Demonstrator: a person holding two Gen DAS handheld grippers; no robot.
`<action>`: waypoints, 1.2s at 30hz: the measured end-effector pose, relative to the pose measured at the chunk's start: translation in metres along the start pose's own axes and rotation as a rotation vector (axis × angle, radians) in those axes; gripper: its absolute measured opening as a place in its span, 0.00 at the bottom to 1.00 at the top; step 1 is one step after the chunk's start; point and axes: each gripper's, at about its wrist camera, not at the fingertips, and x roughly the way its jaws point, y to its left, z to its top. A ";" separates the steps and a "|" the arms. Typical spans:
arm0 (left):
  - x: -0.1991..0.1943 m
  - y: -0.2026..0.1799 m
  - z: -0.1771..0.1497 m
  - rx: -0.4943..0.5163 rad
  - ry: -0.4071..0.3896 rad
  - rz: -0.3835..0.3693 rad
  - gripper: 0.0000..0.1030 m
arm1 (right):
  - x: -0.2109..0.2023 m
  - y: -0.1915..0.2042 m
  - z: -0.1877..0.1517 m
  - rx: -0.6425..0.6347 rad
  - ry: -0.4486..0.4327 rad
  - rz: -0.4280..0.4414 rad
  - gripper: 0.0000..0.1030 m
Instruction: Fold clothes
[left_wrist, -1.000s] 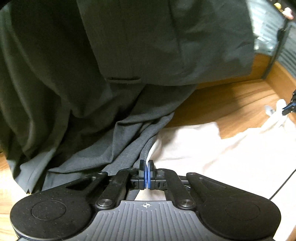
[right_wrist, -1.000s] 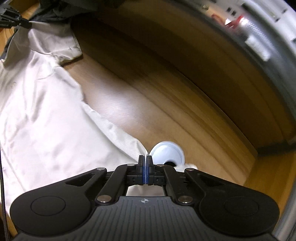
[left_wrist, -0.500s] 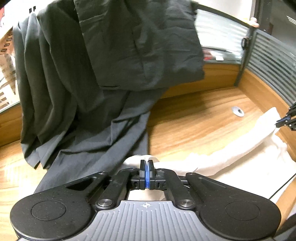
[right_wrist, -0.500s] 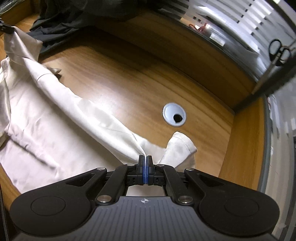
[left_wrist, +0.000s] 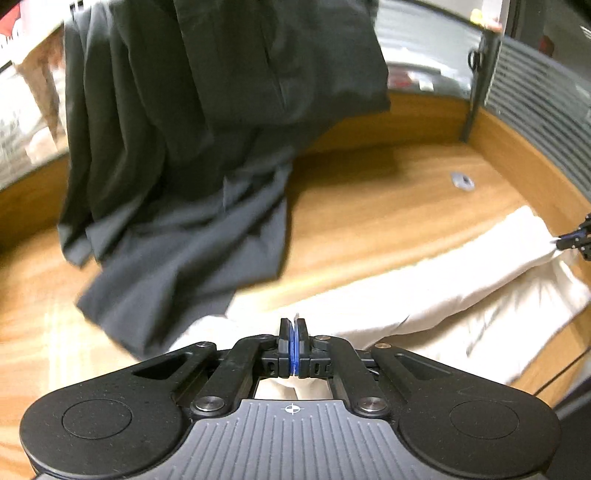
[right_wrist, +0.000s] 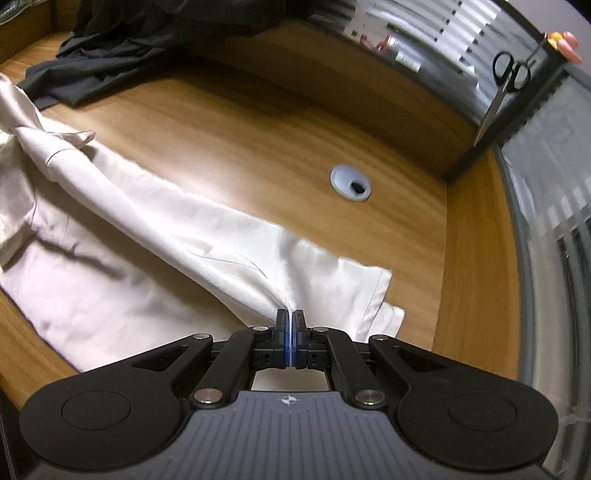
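Note:
A white garment (left_wrist: 424, 295) lies stretched across the wooden desk (left_wrist: 369, 206), its far edge lifted into a long fold. My left gripper (left_wrist: 294, 325) is shut on one end of that edge, with white cloth pinched between the blue pads. My right gripper (right_wrist: 290, 317) is shut on the other end of the white garment (right_wrist: 166, 229), beside a folded hem corner. In the left wrist view the right gripper (left_wrist: 570, 242) shows at the far right, holding the cloth taut.
Dark grey clothes (left_wrist: 192, 147) hang over the back partition and spill onto the desk at the left; they also show as a dark grey pile (right_wrist: 110, 48) in the right wrist view. A cable grommet (right_wrist: 350, 182) sits in the desk. Scissors (right_wrist: 511, 74) hang on the corner partition.
Both grippers have drawn back from the dark clothes and the grommet, taking the white garment's edge with them. The edge now lies as a long fold over the rest of the garment.

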 end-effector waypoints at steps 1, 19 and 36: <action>0.003 0.000 -0.008 -0.004 0.008 0.002 0.03 | 0.002 0.003 -0.004 -0.002 0.013 0.008 0.01; -0.004 0.017 -0.049 -0.136 0.021 0.027 0.23 | 0.012 -0.065 -0.019 0.341 0.061 0.050 0.28; -0.007 0.018 -0.043 -0.214 0.007 0.023 0.33 | 0.034 -0.090 -0.050 0.510 0.107 0.101 0.09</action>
